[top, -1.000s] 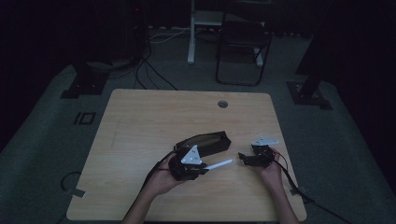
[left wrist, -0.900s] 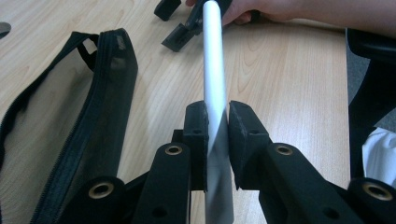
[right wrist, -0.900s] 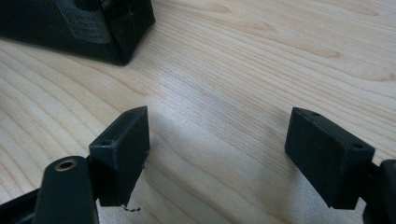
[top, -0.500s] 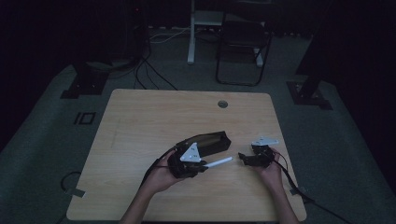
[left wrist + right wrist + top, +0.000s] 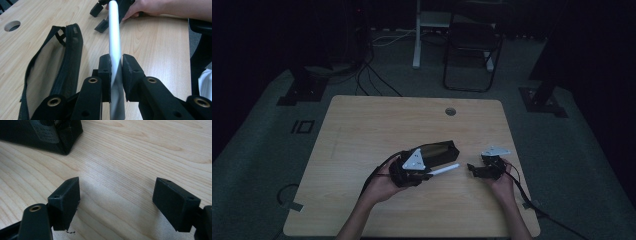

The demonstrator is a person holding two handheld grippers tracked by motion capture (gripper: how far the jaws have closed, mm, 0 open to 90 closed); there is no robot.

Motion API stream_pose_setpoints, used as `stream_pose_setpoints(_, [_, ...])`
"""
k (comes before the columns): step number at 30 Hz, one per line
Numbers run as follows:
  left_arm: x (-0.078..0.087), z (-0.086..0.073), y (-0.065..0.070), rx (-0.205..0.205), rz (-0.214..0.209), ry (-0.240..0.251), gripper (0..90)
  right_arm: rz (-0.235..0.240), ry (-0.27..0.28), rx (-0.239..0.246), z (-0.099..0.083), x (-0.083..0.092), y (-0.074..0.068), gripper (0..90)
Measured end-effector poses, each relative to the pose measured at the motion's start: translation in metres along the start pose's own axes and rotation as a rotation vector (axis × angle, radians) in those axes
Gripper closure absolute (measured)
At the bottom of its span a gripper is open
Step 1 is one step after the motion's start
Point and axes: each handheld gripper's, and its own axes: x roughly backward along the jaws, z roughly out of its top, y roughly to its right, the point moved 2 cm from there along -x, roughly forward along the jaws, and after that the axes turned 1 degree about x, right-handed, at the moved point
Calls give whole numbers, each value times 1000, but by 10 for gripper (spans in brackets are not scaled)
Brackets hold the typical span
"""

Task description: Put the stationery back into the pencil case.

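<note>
A white plastic pen (image 5: 114,37) was pinched by the left tongs (image 5: 116,67), its long axis pointed toward the spread, empty right tongs (image 5: 116,202), beside the black mesh pouch (image 5: 437,152).

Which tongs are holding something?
The left tongs: they are clamped on a white stick. The right tongs stand wide open with just table between them.

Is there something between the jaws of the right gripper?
No, the right gripper stands open over the bare table, with nothing between its jaws.
</note>
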Motion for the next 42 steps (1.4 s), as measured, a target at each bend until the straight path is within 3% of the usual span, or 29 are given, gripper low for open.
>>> stream_pose_setpoints(29, [19, 8, -18, -15, 51, -2, 785, 0, 0, 0, 0, 0, 0, 219])
stream_pose_setpoints(42, [23, 9, -33, -9, 85, -9, 784, 0, 0, 1, 0, 0, 0, 219])
